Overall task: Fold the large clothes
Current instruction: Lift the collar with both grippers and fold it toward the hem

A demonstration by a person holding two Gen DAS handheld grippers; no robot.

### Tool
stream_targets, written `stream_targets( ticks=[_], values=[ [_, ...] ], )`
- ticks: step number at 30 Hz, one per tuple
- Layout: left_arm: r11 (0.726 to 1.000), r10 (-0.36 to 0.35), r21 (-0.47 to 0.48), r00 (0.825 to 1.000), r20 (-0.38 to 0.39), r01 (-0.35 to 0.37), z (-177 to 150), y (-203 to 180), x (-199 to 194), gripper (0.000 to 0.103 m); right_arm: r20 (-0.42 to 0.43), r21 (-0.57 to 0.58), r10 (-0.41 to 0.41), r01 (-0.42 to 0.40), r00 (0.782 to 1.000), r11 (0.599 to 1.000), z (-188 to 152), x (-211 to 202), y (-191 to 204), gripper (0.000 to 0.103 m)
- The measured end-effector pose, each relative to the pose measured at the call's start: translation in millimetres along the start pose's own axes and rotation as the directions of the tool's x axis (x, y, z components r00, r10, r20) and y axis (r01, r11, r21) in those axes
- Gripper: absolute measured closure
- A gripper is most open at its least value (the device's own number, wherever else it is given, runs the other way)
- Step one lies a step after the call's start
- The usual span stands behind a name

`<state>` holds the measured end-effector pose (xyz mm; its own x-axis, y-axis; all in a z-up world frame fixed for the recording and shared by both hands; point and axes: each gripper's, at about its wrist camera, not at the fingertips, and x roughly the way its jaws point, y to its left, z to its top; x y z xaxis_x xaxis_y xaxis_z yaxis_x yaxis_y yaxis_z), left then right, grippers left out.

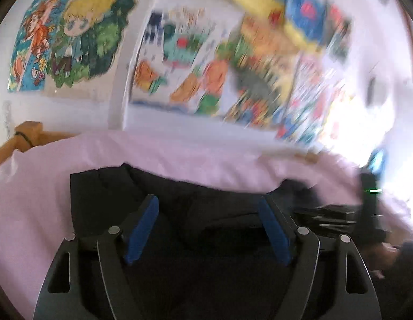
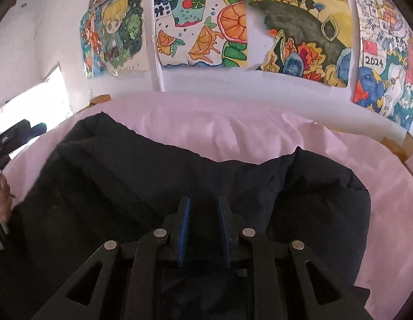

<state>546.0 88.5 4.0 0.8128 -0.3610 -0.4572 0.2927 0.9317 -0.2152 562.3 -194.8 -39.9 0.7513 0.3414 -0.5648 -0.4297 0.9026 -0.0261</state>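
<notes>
Now my left claw (image 1: 207, 226) stands wide, its blue pads (image 1: 141, 236) apart with nothing pinched between them, above the dark padded garment (image 1: 195, 200). My right claw (image 2: 205, 229) is narrow, its pads close together; dark cloth lies right under and ahead of them, but I cannot tell whether any of it is caught. The garment (image 2: 126, 176) lies bunched on the bed's pink sheet (image 2: 233, 125), a puffy sleeve (image 2: 323, 186) to the right. Beyond the bed, children's paintings (image 2: 201, 26) hang on the white wall, blurred in the left view.
</notes>
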Motion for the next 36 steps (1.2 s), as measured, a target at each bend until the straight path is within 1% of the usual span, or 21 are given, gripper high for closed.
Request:
stream_targets(
  ticks=[1, 2, 4, 5, 7, 10, 14, 16, 18, 20, 23, 24, 25, 26, 27, 28, 29, 30, 31, 36],
  values=[
    [0.999, 0.049, 0.009, 0.997, -0.059, -0.049, 0, -3, 17, 0.031, 0.004, -0.011, -0.009, 0.009, 1.000, 1.000, -1, 0, 2, 0.083],
    [0.995, 0.095, 0.016, 0.988, -0.118, -0.093, -2, -4, 36, 0.031, 0.008, -0.027, -0.021, 0.021, 1.000, 0.999, -2, 1, 3, 0.083],
    [0.991, 0.136, 0.020, 0.973, -0.184, -0.134, -13, -1, 59, 0.030, 0.014, -0.053, -0.039, 0.040, 0.999, 0.998, -4, 2, 7, 0.083],
    [0.990, 0.141, 0.017, 0.972, -0.189, -0.141, -19, 2, 65, 0.029, 0.019, -0.071, -0.046, 0.048, 0.999, 0.996, -6, 3, 8, 0.083],
    [0.990, 0.138, 0.021, 0.975, -0.176, -0.136, -27, 6, 70, 0.029, 0.018, -0.097, -0.052, 0.053, 0.998, 0.994, -10, 8, 10, 0.083],
    [0.987, 0.159, 0.067, 0.971, -0.179, -0.149, -31, 4, 81, 0.028, 0.010, -0.094, -0.034, 0.035, 0.999, 0.995, -17, 23, 7, 0.082],
    [0.974, 0.213, 0.125, 0.958, -0.193, -0.191, -42, 4, 108, 0.025, -0.031, -0.067, -0.012, 0.010, 0.999, 0.998, -22, 53, -1, 0.082],
    [0.968, 0.233, 0.137, 0.951, -0.201, -0.208, -47, 8, 120, 0.024, -0.054, -0.070, -0.025, 0.021, 0.998, 0.997, -24, 69, -1, 0.082],
    [0.964, 0.249, 0.149, 0.948, -0.198, -0.222, -50, 7, 126, 0.023, -0.058, -0.088, -0.051, 0.046, 0.997, 0.995, -25, 78, 2, 0.082],
    [0.966, 0.241, 0.145, 0.953, -0.185, -0.216, -51, 8, 121, 0.023, -0.050, -0.098, -0.064, 0.059, 0.997, 0.993, -28, 77, 4, 0.082],
    [0.975, 0.207, 0.115, 0.965, -0.159, -0.190, -47, 7, 104, 0.023, -0.020, -0.070, -0.038, 0.036, 0.999, 0.997, -27, 63, 1, 0.081],
    [0.976, 0.206, 0.109, 0.967, -0.152, -0.191, -46, 5, 98, 0.022, -0.008, -0.056, -0.026, 0.025, 1.000, 0.998, -26, 54, -1, 0.077],
    [0.975, 0.209, 0.102, 0.968, -0.140, -0.196, -43, 2, 90, 0.019, 0.001, -0.052, -0.021, 0.021, 1.000, 0.998, -25, 47, -1, 0.071],
    [0.974, 0.214, 0.103, 0.968, -0.132, -0.202, -41, -2, 85, 0.018, 0.011, -0.055, -0.026, 0.027, 1.000, 0.998, -25, 41, 1, 0.067],
    [0.971, 0.225, 0.109, 0.966, -0.127, -0.212, -41, -6, 79, 0.016, 0.026, -0.064, -0.048, 0.049, 0.999, 0.997, -25, 32, 4, 0.060],
    [0.968, 0.234, 0.117, 0.964, -0.125, -0.220, -40, -10, 74, 0.014, 0.035, -0.070, -0.064, 0.066, 0.997, 0.995, -25, 26, 6, 0.049],
    [0.966, 0.242, 0.125, 0.962, -0.124, -0.227, -41, -15, 70, 0.014, 0.039, -0.070, -0.068, 0.071, 0.997, 0.995, -25, 21, 7, 0.039],
    [0.963, 0.251, 0.132, 0.960, -0.122, -0.235, -42, -19, 65, 0.014, 0.042, -0.065, -0.063, 0.066, 0.997, 0.996, -25, 13, 8, 0.026],
    [0.961, 0.255, 0.139, 0.960, -0.118, -0.238, -43, -24, 58, 0.014, 0.043, -0.063, -0.065, 0.068, 0.997, 0.996, -25, 7, 9, 0.023],
    [0.964, 0.239, 0.144, 0.967, -0.089, -0.225, -45, -44, 26, 0.014, 0.039, -0.061, -0.080, 0.083, 0.996, 0.995, -32, -27, 16, 0.023]
  ],
)
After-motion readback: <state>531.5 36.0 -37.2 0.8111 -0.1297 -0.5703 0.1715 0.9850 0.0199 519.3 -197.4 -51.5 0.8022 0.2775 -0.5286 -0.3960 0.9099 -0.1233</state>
